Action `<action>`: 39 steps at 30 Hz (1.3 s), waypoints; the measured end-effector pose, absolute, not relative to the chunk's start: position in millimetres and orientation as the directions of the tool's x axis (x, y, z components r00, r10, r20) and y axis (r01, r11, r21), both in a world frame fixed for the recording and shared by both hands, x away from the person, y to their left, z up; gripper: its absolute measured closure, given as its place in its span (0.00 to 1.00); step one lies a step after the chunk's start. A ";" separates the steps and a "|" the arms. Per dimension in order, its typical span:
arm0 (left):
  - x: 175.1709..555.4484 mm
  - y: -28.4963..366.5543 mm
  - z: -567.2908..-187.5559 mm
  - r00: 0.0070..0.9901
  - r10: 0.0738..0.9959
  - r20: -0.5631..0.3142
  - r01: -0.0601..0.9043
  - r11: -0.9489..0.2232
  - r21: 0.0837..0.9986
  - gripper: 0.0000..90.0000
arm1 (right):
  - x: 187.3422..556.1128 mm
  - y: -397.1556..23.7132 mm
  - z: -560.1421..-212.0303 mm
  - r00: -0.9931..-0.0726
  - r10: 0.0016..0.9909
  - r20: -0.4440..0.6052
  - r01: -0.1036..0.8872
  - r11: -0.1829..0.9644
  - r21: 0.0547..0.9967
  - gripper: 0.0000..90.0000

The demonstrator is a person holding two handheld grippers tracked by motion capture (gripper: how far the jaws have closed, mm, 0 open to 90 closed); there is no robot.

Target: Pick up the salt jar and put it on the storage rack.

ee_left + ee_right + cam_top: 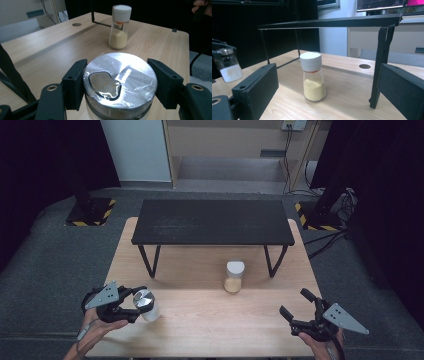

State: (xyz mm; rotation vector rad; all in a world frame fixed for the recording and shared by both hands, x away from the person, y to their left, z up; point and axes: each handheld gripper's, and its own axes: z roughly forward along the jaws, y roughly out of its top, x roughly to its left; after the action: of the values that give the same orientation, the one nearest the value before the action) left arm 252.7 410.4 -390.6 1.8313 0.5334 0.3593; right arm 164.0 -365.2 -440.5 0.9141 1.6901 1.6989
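Left gripper (136, 305) clamps silver-capped jar (145, 304) off table (210, 320) near left edge; right gripper (295, 309) agape, bare wood between.

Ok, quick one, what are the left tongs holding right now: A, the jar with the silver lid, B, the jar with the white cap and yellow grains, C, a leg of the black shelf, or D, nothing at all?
A: the left tongs are clamped on either side of the jar with the silver lid, while the white-capped jar stands apart on the table.
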 end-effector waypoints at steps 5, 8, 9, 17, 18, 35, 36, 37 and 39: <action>254.0 399.0 -362.5 0.836 0.548 -0.005 0.173 -0.256 0.951 0.38 | 162.5 -365.4 -441.6 -0.594 0.800 0.079 0.063 -0.052 0.997 0.04; 255.5 393.9 -346.1 0.829 0.560 -0.001 0.170 -0.250 0.953 0.38 | 161.6 -365.8 -442.3 -0.589 0.804 0.080 0.059 -0.057 0.997 0.04; 255.8 391.8 -340.0 0.825 0.565 0.004 0.169 -0.253 0.953 0.38 | 161.4 -365.9 -442.5 -0.587 0.805 0.082 0.058 -0.059 0.997 0.04; 258.3 378.8 -303.0 0.796 0.604 0.027 0.157 -0.250 0.956 0.38 | 161.0 -366.3 -443.7 -0.582 0.808 0.088 0.056 -0.068 0.996 0.03; 258.7 377.5 -299.5 0.790 0.612 0.023 0.162 -0.244 0.956 0.38 | 160.9 -366.3 -443.8 -0.581 0.809 0.088 0.056 -0.068 0.996 0.03; 270.0 366.7 -247.9 0.743 0.669 0.020 0.176 -0.224 0.958 0.38 | 162.1 -366.5 -443.8 -0.586 0.805 0.090 0.058 -0.070 0.996 0.04; 271.8 366.0 -245.0 0.738 0.674 0.018 0.179 -0.221 0.959 0.38 | 162.2 -366.6 -443.8 -0.586 0.805 0.090 0.057 -0.069 0.996 0.04; 274.1 365.4 -242.3 0.735 0.678 0.016 0.180 -0.218 0.959 0.38 | 162.2 -366.6 -443.9 -0.587 0.805 0.089 0.057 -0.069 0.996 0.04; 277.9 363.5 -237.5 0.724 0.690 0.017 0.178 -0.211 0.961 0.38 | 162.1 -367.0 -443.9 -0.586 0.806 0.089 0.057 -0.069 0.996 0.04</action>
State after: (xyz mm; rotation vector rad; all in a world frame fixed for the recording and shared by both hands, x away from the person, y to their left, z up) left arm 277.9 363.5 -237.5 1.7549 0.6894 0.5432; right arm 162.1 -367.0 -443.9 0.9315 1.6446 1.7116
